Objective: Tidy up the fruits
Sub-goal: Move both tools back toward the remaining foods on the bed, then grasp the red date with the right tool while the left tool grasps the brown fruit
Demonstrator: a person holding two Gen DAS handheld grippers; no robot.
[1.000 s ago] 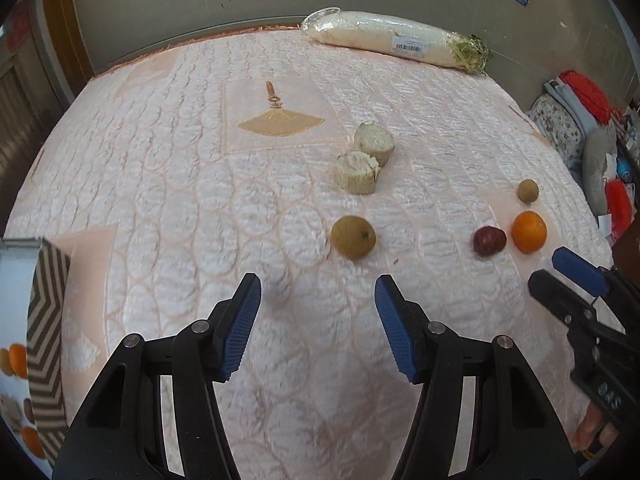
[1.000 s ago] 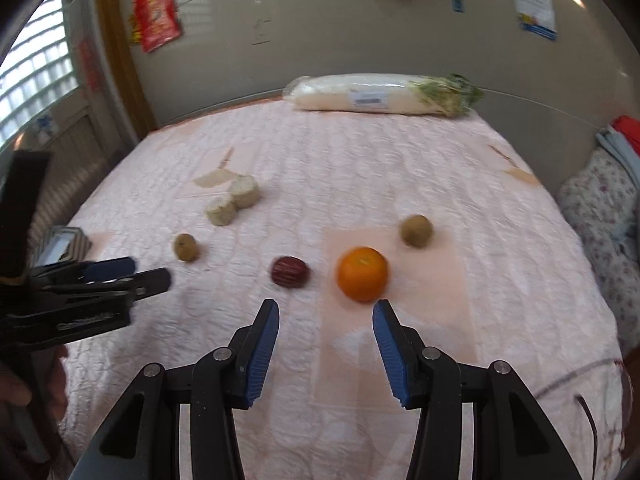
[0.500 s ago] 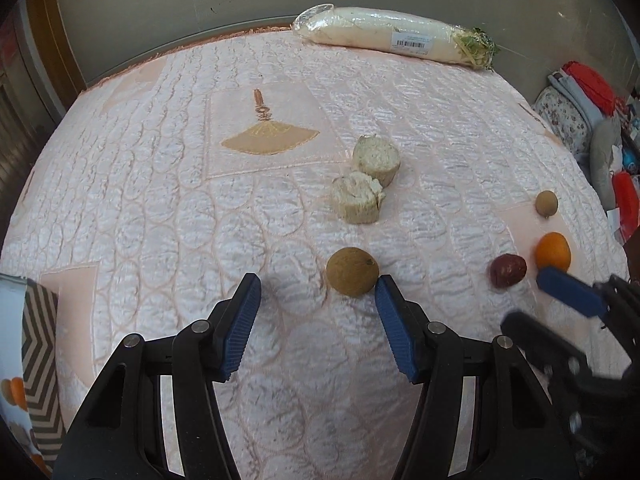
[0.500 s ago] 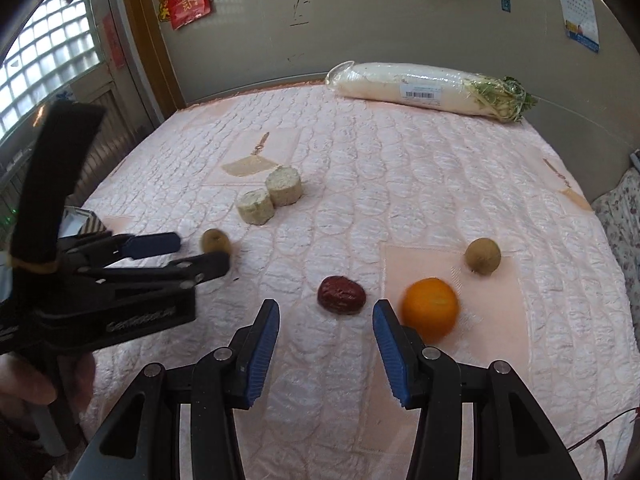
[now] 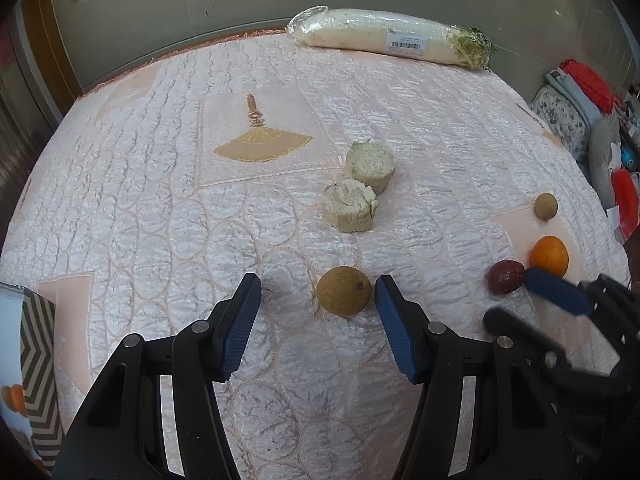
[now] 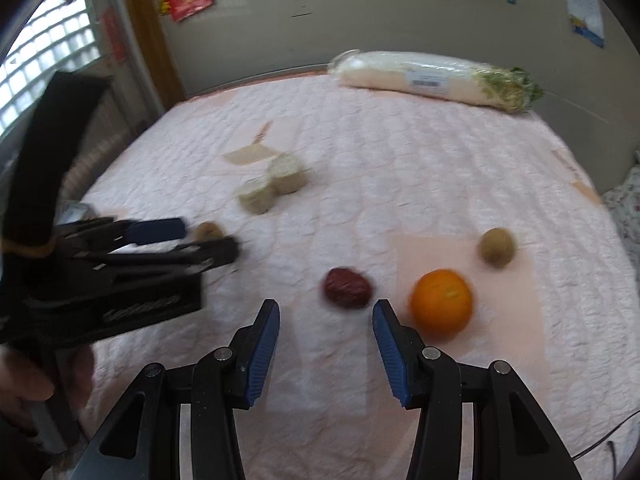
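Both grippers are at the approach step — the left gripper point(image 5: 318, 312) stands open at the brown fruit point(image 5: 344, 290), the right gripper point(image 6: 325, 334) open before the red date point(image 6: 347, 287). Next, each likely needs to advance and close.

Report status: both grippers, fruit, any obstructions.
Left gripper open, brown fruit just ahead between its fingertips, ungripped. Right gripper open, nosing at red fruit; orange beside it. Nothing blocking either approach.
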